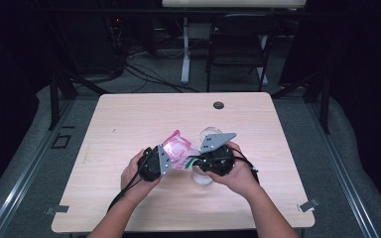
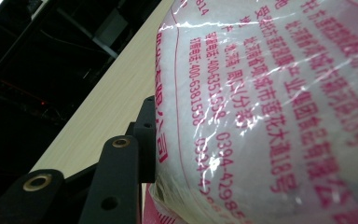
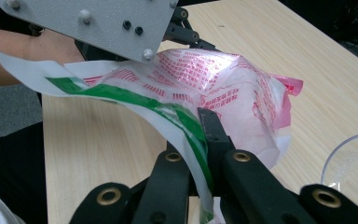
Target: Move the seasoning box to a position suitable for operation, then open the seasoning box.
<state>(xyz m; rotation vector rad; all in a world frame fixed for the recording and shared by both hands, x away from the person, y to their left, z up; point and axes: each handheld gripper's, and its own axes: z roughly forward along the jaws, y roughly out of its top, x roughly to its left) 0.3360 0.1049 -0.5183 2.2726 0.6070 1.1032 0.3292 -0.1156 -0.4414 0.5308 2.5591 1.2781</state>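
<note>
- The plastic pouch (image 1: 177, 148), clear film printed with pink-red Chinese text and packed with something white, is held up just above the bench (image 1: 129, 124) slightly toward 6 o'clock of its middle, between the two grippers.
- The left gripper (image 1: 162, 159) sits at the pouch's 8 o'clock in the high view, gripped by the person's left hand (image 1: 135, 173). In the left gripper view one black jaw presses against the bulging printed side of the pouch (image 2: 270, 107); the other jaw is hidden behind the film, so the jaws look closed on the pouch, though the full pinch cannot be seen.
- The right gripper (image 1: 198, 159) is at the pouch's 4 o'clock, held in the right hand (image 1: 238, 173). In the right gripper view its jaws are nearly together, clamping the pouch's white top strip with a green band (image 3: 186, 126), which runs between them.
- In that same view the pouch (image 3: 233, 98) hangs beyond the jaws, and the left gripper's grey plate (image 3: 98, 23) stands over it at 11 o'clock.
- A clear plastic cup (image 1: 209, 134) stands on the bench, partly hidden behind the right gripper; its rim (image 3: 349, 158) shows at 4 o'clock in the right gripper view.
</note>
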